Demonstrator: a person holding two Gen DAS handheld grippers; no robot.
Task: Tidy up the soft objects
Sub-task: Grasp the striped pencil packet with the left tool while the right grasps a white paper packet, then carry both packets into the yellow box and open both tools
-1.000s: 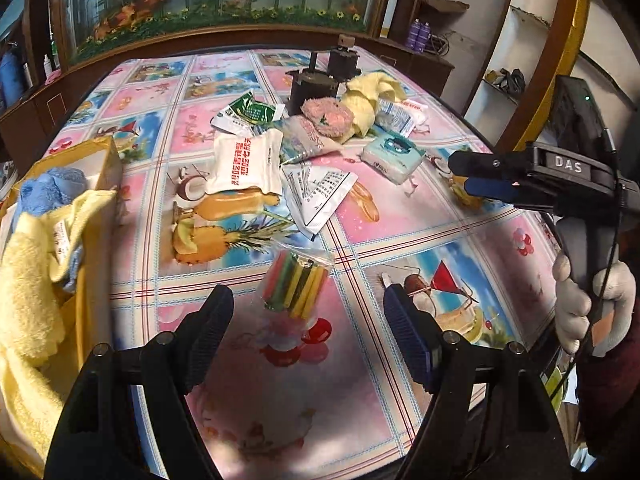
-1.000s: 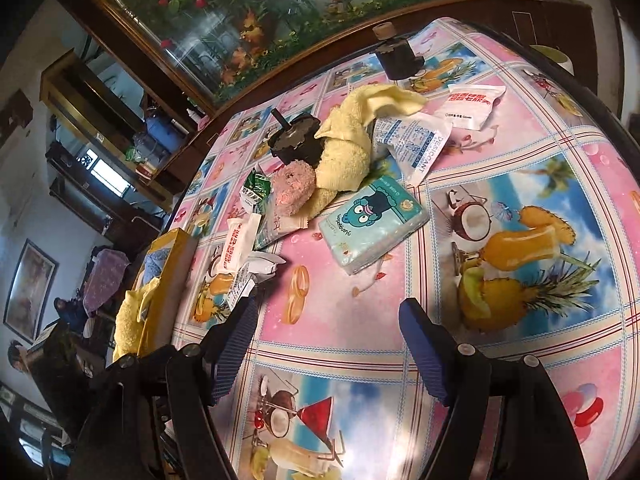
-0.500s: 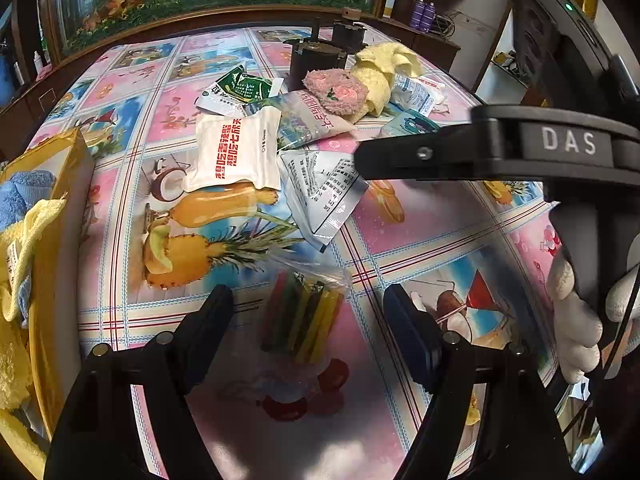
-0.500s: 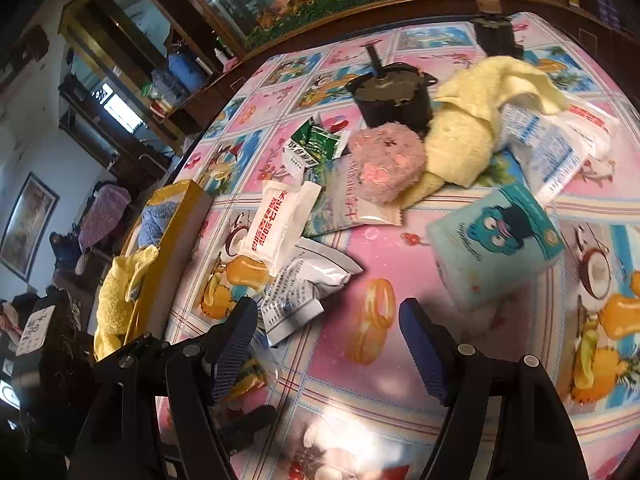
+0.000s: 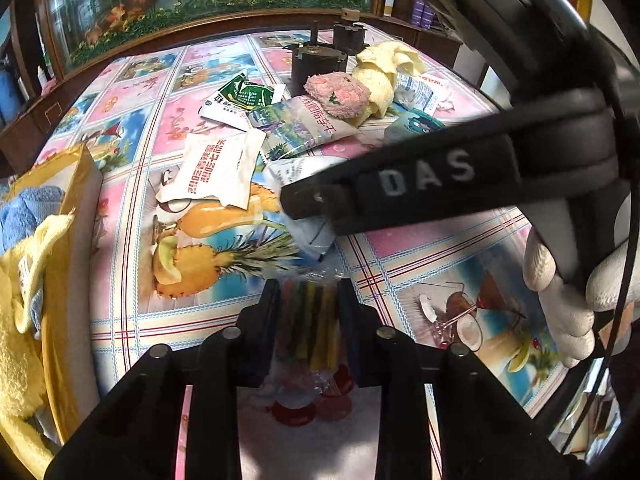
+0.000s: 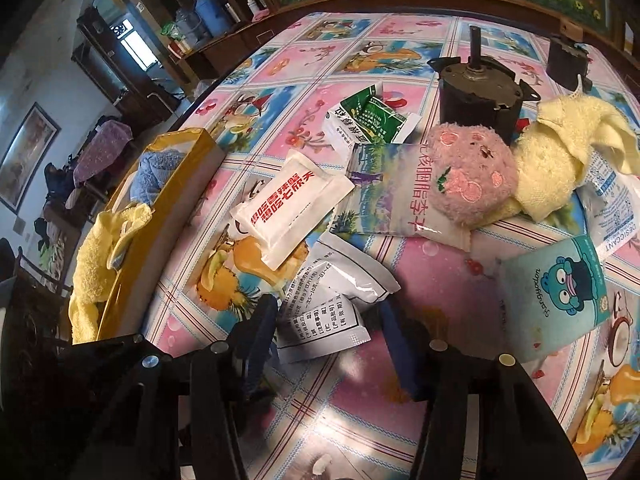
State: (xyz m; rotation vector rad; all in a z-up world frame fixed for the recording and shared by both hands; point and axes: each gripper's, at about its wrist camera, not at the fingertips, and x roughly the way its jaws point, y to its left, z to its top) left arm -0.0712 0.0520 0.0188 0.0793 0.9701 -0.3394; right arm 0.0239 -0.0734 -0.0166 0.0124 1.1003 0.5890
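Left wrist view: the left gripper (image 5: 308, 312) is clenched on a clear plastic packet of coloured sticks (image 5: 310, 328), both black fingers pressing its sides just above the fruit-patterned pink plastic tablecloth (image 5: 420, 264). The right-hand tool, a black bar lettered DAS (image 5: 424, 178), crosses the right half of the frame, held by a white-gloved hand (image 5: 568, 304).

Right wrist view: the right gripper (image 6: 326, 328) stands released, its blue-padded fingers straddling a white foil sachet with black print (image 6: 332, 304) that lies flat on the cloth; whether the pads touch it cannot be told.

Beyond it, toward the far side, lie a white packet with red lettering (image 6: 288, 208), a pale landscape-printed pouch (image 6: 392, 196) and a green-and-white sachet (image 6: 368, 116). A round pink fluffy pad (image 6: 468, 176) rests on the pouch, touching a crumpled pale yellow towel (image 6: 560, 160) to its right. A light blue tissue pack with a cartoon face (image 6: 560, 296) lies near right. A dark metal motor (image 6: 476, 92) stands at the far side.

At the left edge, a yellow cardboard box (image 6: 168, 216) holds a blue towel (image 6: 156, 168) and a yellow cloth (image 6: 100, 248) draped over its rim.
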